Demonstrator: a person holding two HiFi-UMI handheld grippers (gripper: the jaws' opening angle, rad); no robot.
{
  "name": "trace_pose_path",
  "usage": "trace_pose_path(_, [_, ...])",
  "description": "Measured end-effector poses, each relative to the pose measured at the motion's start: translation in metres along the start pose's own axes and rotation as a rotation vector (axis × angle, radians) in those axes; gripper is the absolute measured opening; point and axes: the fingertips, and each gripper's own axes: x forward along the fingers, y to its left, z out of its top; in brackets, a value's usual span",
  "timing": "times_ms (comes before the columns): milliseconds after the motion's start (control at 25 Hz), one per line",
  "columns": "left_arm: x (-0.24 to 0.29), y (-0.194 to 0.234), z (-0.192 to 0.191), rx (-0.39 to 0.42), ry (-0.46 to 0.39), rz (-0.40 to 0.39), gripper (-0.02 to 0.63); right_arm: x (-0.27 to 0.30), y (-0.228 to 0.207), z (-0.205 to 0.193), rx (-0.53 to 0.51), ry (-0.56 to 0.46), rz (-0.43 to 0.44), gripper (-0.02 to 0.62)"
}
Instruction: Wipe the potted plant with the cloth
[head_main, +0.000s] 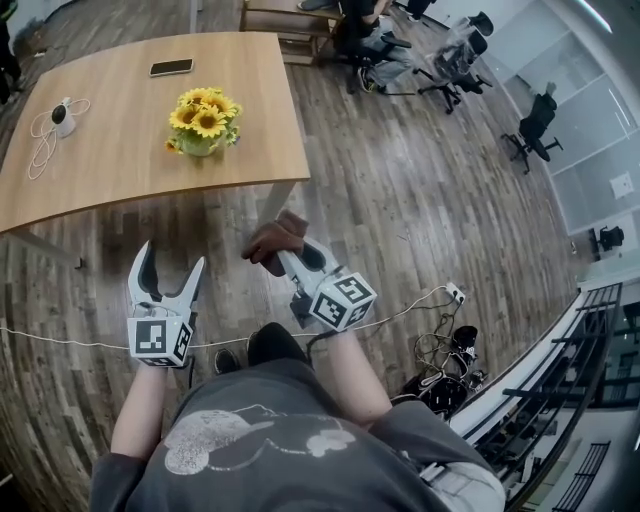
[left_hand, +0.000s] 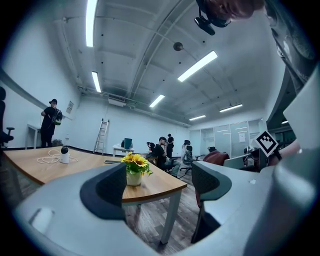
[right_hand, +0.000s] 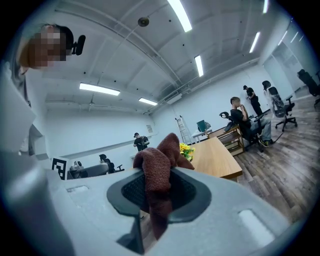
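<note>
Phone (head_main: 171, 67) and camera (head_main: 63, 116) sit by our potted plant (head_main: 204, 122), upper left; right gripper (head_main: 285, 262) jaws pinch cloth (head_main: 270, 238), left gripper (head_main: 171, 257) jaws gape empty.

No writing can be read

The left cube (head_main: 160, 338) behind the left gripper (head_main: 172, 256) and the right cube (head_main: 343, 300) behind the right gripper (head_main: 278, 256) carry only black-and-white square codes. The wall notice (left_hand: 69, 106), far ahead-left of the left jaws, and the shirt print (head_main: 250, 440), behind both tools, give no readable letters.
</note>
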Motion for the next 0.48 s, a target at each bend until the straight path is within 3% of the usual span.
trace_pose_path(480, [-0.026,0.007,0.001,-0.03,-0.004,-0.005,0.428,-0.02,0.04,-0.026,-0.057,0.079,0.007,0.069])
